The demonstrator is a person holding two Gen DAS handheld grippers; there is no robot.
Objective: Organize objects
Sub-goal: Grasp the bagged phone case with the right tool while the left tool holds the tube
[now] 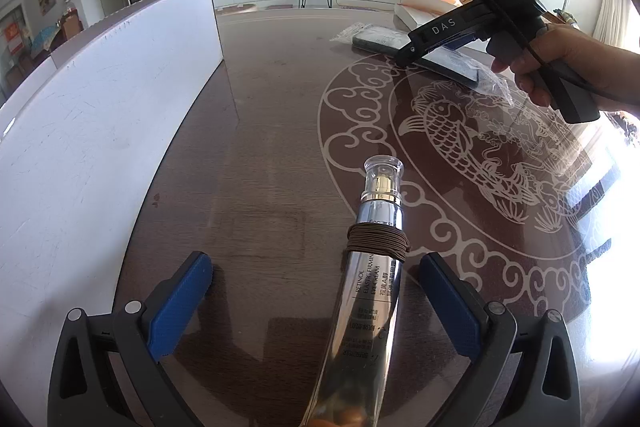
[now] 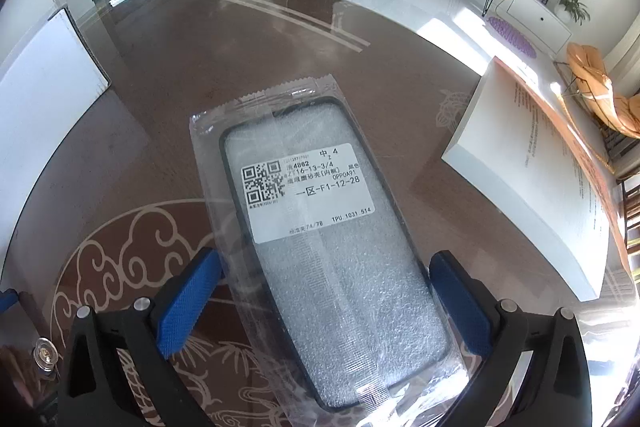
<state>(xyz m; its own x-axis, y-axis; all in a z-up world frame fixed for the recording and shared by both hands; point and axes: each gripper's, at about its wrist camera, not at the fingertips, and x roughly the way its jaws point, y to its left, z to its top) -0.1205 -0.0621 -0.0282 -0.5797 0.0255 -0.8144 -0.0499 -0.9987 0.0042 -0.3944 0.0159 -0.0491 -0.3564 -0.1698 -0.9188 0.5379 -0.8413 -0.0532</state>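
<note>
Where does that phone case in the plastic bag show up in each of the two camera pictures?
Left wrist view: the bagged phone case lies far up at the right, partly hidden behind the right tool.
Right wrist view: it fills the centre, lying between the tool's open blue fingers.
Shared landmark: the white board, at the left in both.

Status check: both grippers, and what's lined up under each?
Left gripper open, straddling eye cream tube. Right gripper open around bagged phone case. Book lies right of the case.
</note>
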